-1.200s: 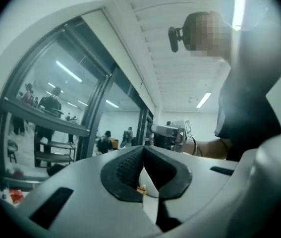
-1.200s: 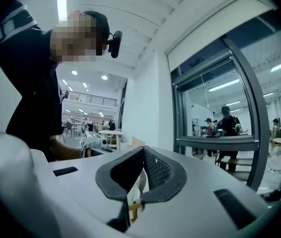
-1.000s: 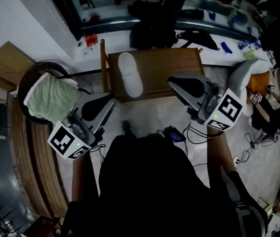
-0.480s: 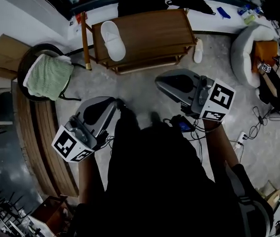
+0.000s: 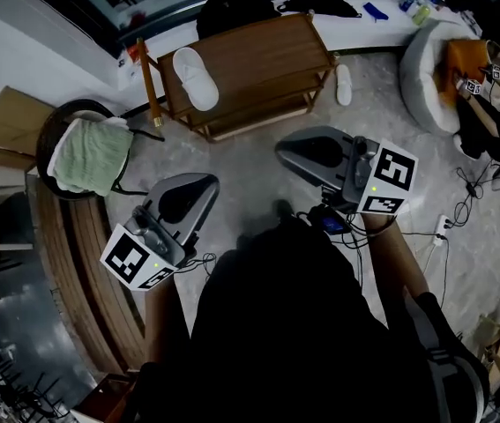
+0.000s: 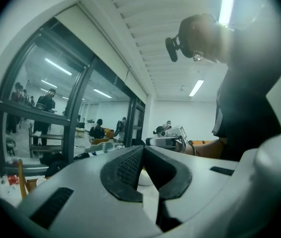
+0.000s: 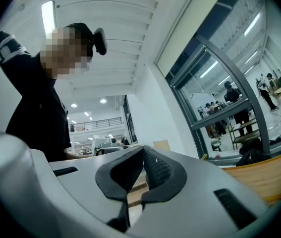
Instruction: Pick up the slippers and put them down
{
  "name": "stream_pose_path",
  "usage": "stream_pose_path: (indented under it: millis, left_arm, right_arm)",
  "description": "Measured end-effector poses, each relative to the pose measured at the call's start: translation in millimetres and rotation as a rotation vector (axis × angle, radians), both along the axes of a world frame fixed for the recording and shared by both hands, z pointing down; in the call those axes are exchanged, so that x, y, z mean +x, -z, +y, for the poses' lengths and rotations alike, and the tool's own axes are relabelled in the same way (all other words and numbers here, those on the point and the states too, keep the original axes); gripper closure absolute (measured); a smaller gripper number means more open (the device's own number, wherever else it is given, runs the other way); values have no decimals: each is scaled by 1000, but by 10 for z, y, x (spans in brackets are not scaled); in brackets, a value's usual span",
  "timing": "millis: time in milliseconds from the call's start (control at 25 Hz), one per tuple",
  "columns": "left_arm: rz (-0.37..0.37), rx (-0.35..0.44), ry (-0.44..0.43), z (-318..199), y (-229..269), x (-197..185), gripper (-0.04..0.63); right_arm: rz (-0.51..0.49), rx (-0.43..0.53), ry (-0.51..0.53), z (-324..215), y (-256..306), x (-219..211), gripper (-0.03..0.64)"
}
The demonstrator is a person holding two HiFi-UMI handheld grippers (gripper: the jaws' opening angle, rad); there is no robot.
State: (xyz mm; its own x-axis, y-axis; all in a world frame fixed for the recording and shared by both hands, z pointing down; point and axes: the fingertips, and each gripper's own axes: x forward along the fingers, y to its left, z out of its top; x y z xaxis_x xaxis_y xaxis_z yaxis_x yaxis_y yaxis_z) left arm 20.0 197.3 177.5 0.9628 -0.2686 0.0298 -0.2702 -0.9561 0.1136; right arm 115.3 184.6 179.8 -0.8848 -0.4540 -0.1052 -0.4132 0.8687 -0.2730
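Observation:
A white slipper (image 5: 195,77) lies on the left end of a low wooden table (image 5: 263,53) at the top of the head view. A second white slipper (image 5: 343,85) lies on the grey floor just right of that table. My left gripper (image 5: 202,186) hangs over the floor well short of the table, jaws shut with nothing in them (image 6: 141,150). My right gripper (image 5: 292,147) hovers nearer the table's front edge, also shut and empty (image 7: 143,150). Both point level, apart from either slipper.
A green towel (image 5: 87,155) is draped over a round black seat at the left. A curved wooden bench (image 5: 71,263) runs along the left. A white cushion bed (image 5: 426,64) sits at the right. Cables and a small device (image 5: 331,223) lie on the floor near my feet.
The table has slid farther away, toward the top of the head view, as both grippers drew back from it. The floor slipper came into view at the right.

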Motion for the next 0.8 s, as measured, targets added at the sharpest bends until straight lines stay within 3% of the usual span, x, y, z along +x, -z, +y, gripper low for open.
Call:
stream_pose_path:
  millis: [240, 440, 640, 800]
  left_arm:
    - [21, 8, -49, 486, 13, -499, 584]
    - [26, -40, -48, 657, -184, -1021, 584]
    - [40, -56, -54, 825, -161, -1151, 584]
    - [-36, -39, -41, 889, -177, -1278, 584]
  right_arm:
    - [1, -13, -10, 420, -73, -598, 592]
    - [104, 28, -8, 549, -226, -1274, 592]
    - [156, 13, 34, 728, -314, -1506, 592]
    - [141, 43, -3, 691, -212, -1585, 592]
